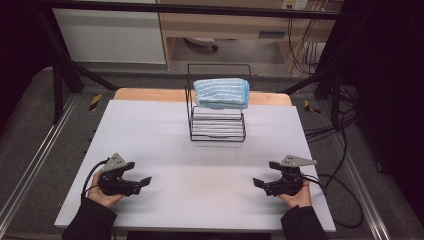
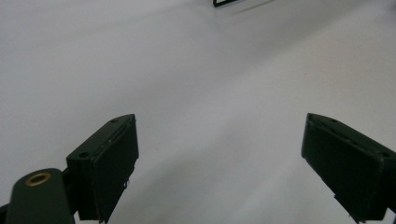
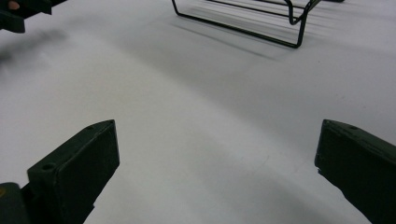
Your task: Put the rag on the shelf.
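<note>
Left gripper: fingers spread wide, nothing between, low over the bench at its near left.
Right gripper: fingers released, wide apart, near right, aimed inward.
Towel: blue-striped, folded, atop the wire rack.
Wire rack: black, mid-bench toward the far edge, well apart from both grippers.

The left gripper is sitting at seven o'clock, jaws spread wide and pointing right. The right gripper is sitting at five o'clock, jaws spread, pointing left.
</note>
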`<state>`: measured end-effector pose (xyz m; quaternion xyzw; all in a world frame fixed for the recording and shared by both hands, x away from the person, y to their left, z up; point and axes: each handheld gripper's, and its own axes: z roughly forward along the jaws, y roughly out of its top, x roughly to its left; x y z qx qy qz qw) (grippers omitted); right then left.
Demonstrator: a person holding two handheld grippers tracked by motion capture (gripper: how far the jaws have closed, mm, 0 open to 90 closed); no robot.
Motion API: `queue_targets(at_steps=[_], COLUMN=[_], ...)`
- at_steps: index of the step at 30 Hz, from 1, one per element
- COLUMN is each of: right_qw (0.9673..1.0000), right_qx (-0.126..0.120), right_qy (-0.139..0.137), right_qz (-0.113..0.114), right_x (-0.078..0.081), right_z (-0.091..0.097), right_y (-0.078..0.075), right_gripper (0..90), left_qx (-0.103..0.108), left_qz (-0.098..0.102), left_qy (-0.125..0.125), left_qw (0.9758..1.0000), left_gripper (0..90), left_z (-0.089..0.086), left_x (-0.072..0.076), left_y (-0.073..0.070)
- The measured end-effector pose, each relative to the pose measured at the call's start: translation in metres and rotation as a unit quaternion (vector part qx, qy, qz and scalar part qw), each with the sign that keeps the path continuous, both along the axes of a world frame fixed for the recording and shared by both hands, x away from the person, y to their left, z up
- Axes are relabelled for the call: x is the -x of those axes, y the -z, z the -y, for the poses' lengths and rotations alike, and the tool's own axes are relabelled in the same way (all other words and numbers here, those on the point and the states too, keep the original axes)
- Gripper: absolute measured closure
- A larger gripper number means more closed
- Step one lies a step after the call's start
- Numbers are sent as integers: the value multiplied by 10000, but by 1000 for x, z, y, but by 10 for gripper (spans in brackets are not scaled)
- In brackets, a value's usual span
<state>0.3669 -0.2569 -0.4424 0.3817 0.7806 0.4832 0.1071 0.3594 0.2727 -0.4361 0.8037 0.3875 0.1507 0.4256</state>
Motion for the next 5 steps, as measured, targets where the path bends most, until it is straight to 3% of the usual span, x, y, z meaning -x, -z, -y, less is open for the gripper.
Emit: queue_targets(at_steps=[5], right_qw=[10000], right_qx=[59], right_qy=[-14], right_qz=[-52], right_x=[0], right_z=[-1], right_y=[2], right_gripper=[7], left_qx=[-21], left_qz=[-2], left_qy=[-5], left_qw=[10000], left_gripper=[108], left_z=[-1], left_x=[0], left_y=[1])
